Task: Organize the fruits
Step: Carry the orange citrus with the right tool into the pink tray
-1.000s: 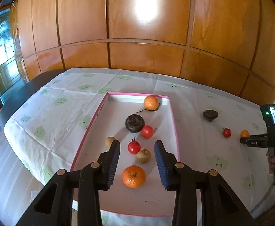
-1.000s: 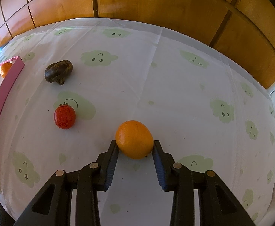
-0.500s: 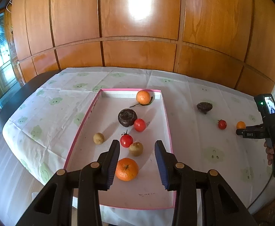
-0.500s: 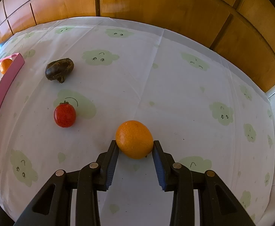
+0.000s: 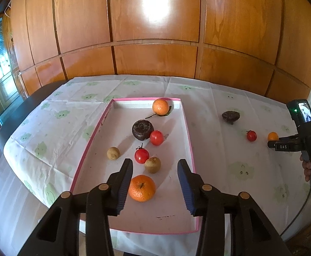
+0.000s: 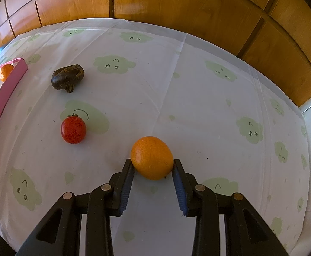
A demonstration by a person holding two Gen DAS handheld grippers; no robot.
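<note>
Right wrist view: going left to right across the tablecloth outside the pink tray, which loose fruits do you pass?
Dark brown fruit → red tomato → small orange, which sits between the right gripper's pads, pressed on both sides.

oranges [image 5: 142,188] 3; tomatoes [image 5: 141,156] 3; kiwis [image 5: 153,165] 2; dark fruits [image 5: 142,129] 2; tray [image 5: 91,145] 1

The right gripper [image 6: 152,166] clamps a small orange [image 6: 152,157] between its fingertips on the cloud-print tablecloth [image 6: 176,98]. A red tomato [image 6: 73,129] lies at ten o'clock, a dark fruit [image 6: 67,79] beyond it.
</note>
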